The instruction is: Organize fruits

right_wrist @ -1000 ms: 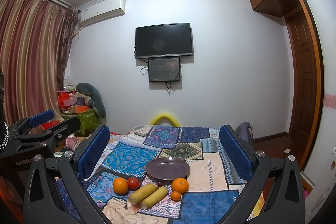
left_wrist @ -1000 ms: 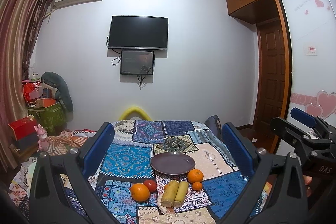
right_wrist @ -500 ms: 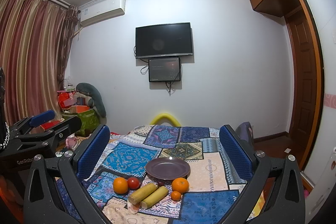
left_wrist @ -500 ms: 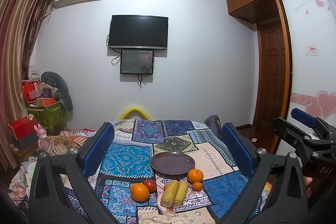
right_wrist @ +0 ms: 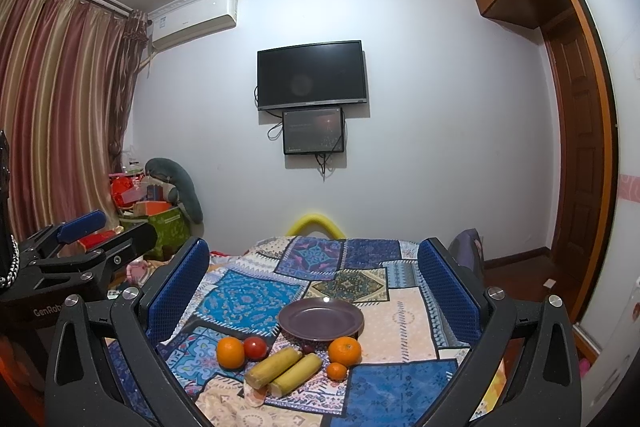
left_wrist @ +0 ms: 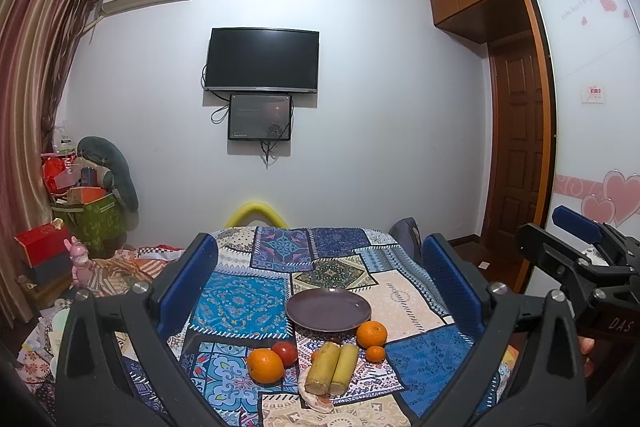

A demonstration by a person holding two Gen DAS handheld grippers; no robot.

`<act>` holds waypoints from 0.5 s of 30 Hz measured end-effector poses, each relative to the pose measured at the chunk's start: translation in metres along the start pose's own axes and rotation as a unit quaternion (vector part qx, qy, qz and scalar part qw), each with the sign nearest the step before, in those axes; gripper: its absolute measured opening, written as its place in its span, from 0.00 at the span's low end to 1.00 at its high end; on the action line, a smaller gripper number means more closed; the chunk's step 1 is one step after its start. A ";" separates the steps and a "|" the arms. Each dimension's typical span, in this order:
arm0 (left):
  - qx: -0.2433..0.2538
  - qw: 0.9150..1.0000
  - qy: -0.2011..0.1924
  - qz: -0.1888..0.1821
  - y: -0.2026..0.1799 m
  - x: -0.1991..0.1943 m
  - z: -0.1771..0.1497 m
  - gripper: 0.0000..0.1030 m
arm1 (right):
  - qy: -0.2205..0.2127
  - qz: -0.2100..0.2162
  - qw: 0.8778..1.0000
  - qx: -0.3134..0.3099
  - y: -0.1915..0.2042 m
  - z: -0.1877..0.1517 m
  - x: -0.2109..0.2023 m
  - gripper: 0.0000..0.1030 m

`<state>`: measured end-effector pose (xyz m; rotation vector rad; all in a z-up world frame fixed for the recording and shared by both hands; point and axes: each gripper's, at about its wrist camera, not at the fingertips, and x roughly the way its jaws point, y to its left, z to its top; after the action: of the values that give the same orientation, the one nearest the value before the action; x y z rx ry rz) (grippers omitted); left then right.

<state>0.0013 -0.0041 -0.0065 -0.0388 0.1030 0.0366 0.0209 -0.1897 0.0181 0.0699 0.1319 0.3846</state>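
Observation:
A dark purple plate (left_wrist: 328,309) (right_wrist: 320,319) sits empty on the patchwork tablecloth (left_wrist: 240,299). In front of it lie a large orange (left_wrist: 265,365) (right_wrist: 230,352), a red tomato (left_wrist: 285,353) (right_wrist: 255,347), two yellow corn pieces (left_wrist: 332,367) (right_wrist: 284,373), a second orange (left_wrist: 372,334) (right_wrist: 345,350) and a small tangerine (left_wrist: 375,353) (right_wrist: 336,371). My left gripper (left_wrist: 319,241) is open and holds nothing, above and short of the fruit. Beside it my right gripper (right_wrist: 314,245) is also open with nothing between its fingers.
A yellow foam arch (left_wrist: 256,213) stands at the table's far edge and a dark chair back (left_wrist: 406,237) at the far right. Boxes and toys (left_wrist: 80,211) crowd the left floor by the curtain. A wooden door (left_wrist: 516,155) is on the right.

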 end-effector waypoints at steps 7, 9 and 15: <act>0.001 1.000 0.000 0.000 0.000 0.000 0.000 1.00 | 0.001 0.001 1.000 0.000 0.001 -0.001 0.002 1.00; 0.001 1.000 0.000 0.001 0.001 0.000 0.000 1.00 | 0.002 0.002 1.000 0.000 0.002 -0.002 0.003 1.00; 0.003 1.000 0.006 0.004 0.003 0.005 -0.001 1.00 | 0.004 0.003 1.000 0.000 0.002 -0.004 0.007 1.00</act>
<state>0.0061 -0.0012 -0.0085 -0.0329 0.1143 0.0447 0.0260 -0.1849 0.0139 0.0680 0.1402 0.3905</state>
